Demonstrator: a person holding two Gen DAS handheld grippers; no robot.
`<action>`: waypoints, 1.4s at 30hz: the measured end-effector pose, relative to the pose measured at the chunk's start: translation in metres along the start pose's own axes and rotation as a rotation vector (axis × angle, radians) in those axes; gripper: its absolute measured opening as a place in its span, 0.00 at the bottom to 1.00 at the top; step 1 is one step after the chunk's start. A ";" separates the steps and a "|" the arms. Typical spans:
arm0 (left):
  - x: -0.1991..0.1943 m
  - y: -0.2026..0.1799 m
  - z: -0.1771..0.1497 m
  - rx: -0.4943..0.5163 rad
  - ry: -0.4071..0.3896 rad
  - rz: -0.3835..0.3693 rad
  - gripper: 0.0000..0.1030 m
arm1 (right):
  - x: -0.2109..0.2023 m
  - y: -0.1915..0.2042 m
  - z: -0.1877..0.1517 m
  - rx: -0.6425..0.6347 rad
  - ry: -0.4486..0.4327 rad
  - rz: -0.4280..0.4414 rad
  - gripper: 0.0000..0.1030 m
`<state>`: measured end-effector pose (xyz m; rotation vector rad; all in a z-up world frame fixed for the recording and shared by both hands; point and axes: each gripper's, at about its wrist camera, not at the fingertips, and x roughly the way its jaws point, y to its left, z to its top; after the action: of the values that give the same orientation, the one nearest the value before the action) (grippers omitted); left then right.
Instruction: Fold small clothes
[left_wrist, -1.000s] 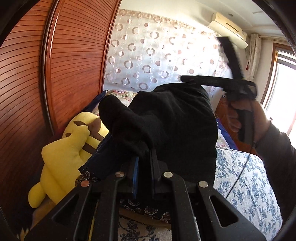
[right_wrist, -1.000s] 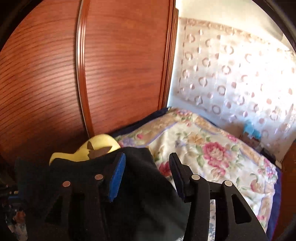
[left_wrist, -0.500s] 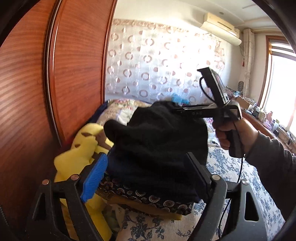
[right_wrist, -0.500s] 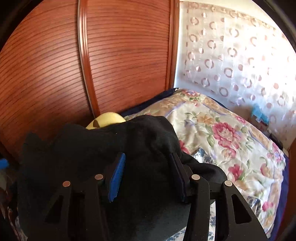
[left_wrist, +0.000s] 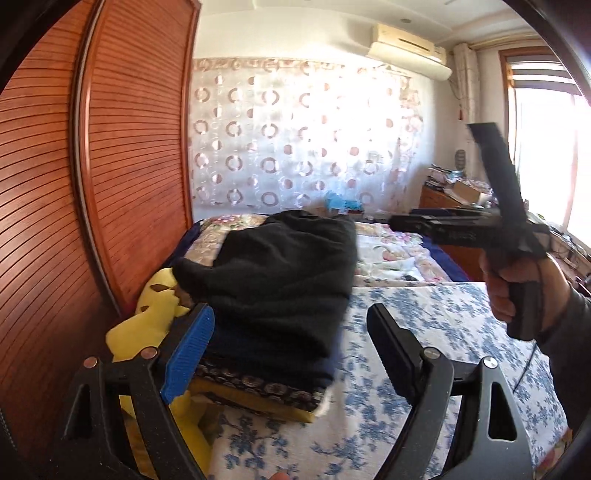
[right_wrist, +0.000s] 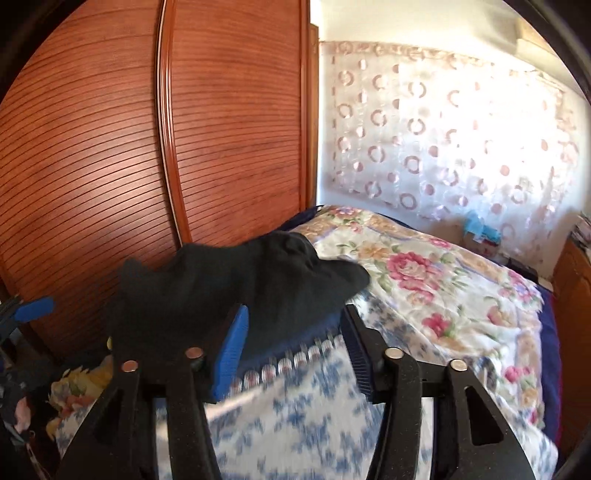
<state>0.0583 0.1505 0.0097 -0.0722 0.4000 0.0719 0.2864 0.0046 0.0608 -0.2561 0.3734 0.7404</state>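
A folded black garment lies on top of a stack of folded clothes on the bed; it also shows in the right wrist view. My left gripper is open and empty, just in front of the stack. My right gripper is open and empty, close before the garment's near edge. In the left wrist view the right gripper's body is held in a hand at the right, above the bed.
A yellow plush toy lies left of the stack against the wooden slatted wardrobe. The bed has a blue-flowered sheet and a rose-patterned quilt. A patterned curtain hangs behind.
The left gripper opened and let go of the black garment, which now rests on the stack. Both grippers have drawn back from it.
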 end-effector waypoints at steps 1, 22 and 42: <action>-0.001 -0.005 -0.002 0.003 0.003 -0.009 0.83 | -0.014 0.004 -0.008 0.003 -0.004 -0.007 0.56; -0.021 -0.104 -0.021 0.059 0.028 -0.101 0.83 | -0.249 0.052 -0.149 0.252 -0.106 -0.358 0.82; -0.027 -0.137 -0.020 0.103 0.017 -0.109 0.83 | -0.271 0.067 -0.164 0.303 -0.152 -0.441 0.82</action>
<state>0.0377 0.0113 0.0094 0.0075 0.4151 -0.0567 0.0171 -0.1705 0.0196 0.0080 0.2663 0.2609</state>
